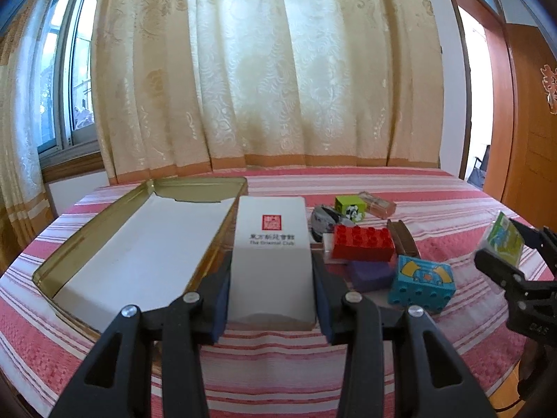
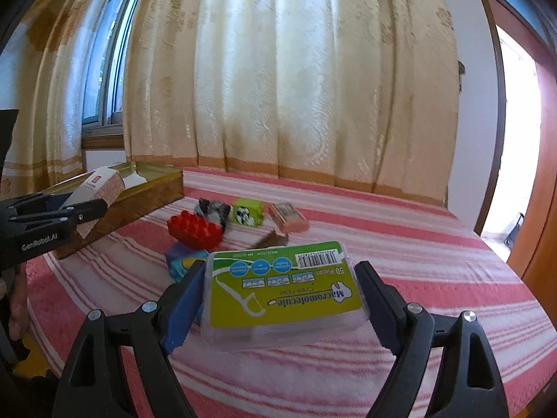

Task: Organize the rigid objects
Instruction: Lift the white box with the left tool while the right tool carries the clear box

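Both wrist views look low and close across the pink striped tablecloth (image 1: 435,209) toward twelve o'clock. Both share the red studded brick (image 1: 362,244) (image 2: 195,230). Each sees the other gripper, at three and nine o'clock.

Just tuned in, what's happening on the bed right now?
Both grippers are loaded. The left gripper is shut on the white box, held beside the open gold tin. The right gripper is shut on the floss pick case. The red brick, blue block and other small items remain on the striped bedspread.

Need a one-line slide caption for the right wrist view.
Right hand-held gripper holds a floss pick box above the striped tablecloth, toy blocks beyond.
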Tool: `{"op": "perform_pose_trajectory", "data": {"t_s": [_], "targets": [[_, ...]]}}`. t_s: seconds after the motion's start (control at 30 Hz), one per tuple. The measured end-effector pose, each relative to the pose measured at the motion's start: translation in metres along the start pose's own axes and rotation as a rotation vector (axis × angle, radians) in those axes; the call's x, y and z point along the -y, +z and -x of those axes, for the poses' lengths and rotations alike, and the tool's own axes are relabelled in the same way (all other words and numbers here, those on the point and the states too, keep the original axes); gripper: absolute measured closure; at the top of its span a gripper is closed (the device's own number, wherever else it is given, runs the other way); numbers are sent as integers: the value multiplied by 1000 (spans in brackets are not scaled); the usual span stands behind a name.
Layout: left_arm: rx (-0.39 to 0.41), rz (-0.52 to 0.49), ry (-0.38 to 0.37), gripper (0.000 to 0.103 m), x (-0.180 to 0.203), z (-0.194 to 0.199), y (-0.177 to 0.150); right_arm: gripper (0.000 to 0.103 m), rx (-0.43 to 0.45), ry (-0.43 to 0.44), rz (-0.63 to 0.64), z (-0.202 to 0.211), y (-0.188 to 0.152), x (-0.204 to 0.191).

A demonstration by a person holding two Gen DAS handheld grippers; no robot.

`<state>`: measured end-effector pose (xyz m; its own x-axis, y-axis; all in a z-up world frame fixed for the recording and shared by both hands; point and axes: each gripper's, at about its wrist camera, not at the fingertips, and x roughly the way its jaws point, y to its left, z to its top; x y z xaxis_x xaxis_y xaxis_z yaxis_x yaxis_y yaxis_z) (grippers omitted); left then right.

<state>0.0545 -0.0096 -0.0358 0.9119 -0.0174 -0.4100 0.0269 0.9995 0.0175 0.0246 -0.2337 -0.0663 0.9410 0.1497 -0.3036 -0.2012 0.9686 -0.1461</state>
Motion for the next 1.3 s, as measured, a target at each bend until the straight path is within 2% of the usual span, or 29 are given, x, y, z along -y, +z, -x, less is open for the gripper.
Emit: {"op": "perform_pose_trajectory", "data": {"t_s": [0.2, 0.3, 0.63, 1.3], "targets": [[36, -8, 9, 63, -5, 6, -1, 17, 12, 11, -14, -2, 9, -4], [40, -4, 20, 63, -10, 6, -1, 17, 35, 46, -40, -4, 14, -7], [74, 14, 35, 63, -24, 12, -3, 17, 57, 103, -34, -13, 23, -38], [103, 60, 64, 63, -53, 20, -5, 17, 32, 199, 14, -22, 30, -89]]}}
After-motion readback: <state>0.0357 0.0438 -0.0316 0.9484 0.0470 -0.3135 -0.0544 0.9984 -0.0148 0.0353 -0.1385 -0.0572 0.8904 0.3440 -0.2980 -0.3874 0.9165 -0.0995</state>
